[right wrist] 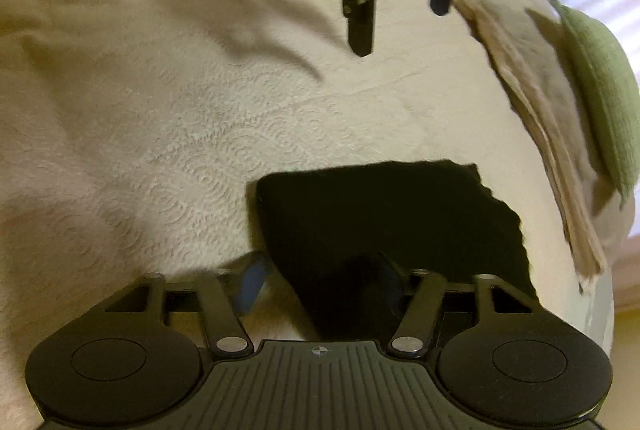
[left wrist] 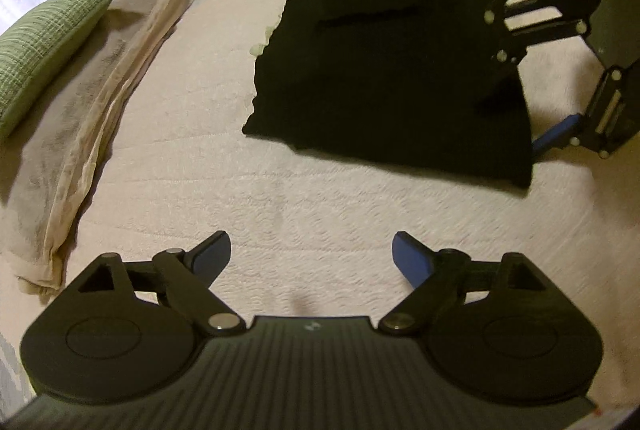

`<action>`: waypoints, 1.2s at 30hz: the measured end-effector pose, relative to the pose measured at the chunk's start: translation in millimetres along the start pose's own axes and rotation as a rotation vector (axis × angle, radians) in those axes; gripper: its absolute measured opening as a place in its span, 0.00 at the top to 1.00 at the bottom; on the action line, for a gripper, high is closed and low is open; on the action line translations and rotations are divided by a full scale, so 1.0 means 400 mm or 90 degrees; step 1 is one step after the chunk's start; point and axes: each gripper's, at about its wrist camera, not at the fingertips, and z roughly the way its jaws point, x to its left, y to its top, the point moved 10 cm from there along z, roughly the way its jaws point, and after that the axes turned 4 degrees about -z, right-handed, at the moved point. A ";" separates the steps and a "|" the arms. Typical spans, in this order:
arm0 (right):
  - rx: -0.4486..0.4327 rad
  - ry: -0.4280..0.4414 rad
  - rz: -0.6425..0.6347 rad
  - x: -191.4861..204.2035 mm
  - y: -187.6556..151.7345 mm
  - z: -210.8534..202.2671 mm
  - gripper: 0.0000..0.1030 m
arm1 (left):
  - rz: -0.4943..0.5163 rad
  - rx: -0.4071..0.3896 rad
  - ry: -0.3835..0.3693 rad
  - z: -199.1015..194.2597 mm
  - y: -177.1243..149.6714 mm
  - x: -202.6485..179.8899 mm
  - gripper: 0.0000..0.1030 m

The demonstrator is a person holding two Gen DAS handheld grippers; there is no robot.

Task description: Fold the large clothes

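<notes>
**Black garment lying folded on the bed**

The black garment (left wrist: 384, 62) is lying folded on the quilted bed (left wrist: 320, 230). The left tongs (left wrist: 312, 254) are hanging wide apart above the bare quilt. The right tongs (right wrist: 320, 282) are standing apart at the garment's edge, fabric lying between their fingers.

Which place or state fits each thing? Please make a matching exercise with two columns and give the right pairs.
Things:
1. black garment
2. green pillow
3. left tongs
4. beige folded cloth

Places or states:
A. open, holding nothing, above bare bedspread
B. lying on top of the beige folded cloth
C. folded on the bed, right tongs at its edge
D. under the pillow, along the side of the bed

Pairs: 1-C, 2-B, 3-A, 4-D
</notes>
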 end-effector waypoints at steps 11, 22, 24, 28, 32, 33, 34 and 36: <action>-0.092 0.004 0.435 -0.391 -0.088 -0.226 0.97 | 0.120 -0.069 -0.012 0.062 0.092 0.033 0.12; -0.094 0.041 0.476 -0.357 -0.075 -0.220 0.98 | 0.381 -0.161 -0.030 0.201 0.217 -0.021 0.12; -0.097 0.046 0.486 -0.356 -0.074 -0.212 0.98 | 0.429 -0.157 -0.048 0.218 0.212 -0.037 0.14; -0.104 0.045 0.512 -0.364 -0.086 -0.225 0.98 | 0.488 -0.136 -0.060 0.248 0.213 -0.048 0.55; -0.114 0.040 0.536 -0.385 -0.110 -0.256 0.98 | 0.502 -0.119 -0.061 0.245 0.258 -0.036 0.87; -0.119 0.036 0.549 -0.394 -0.122 -0.267 0.98 | 0.500 -0.114 -0.064 0.240 0.276 -0.031 0.88; -0.123 0.032 0.563 -0.401 -0.137 -0.282 0.98 | 0.495 -0.109 -0.067 0.235 0.298 -0.023 0.89; -0.133 0.024 0.605 -0.425 -0.175 -0.306 0.98 | 0.495 -0.101 -0.069 0.217 0.352 -0.009 0.90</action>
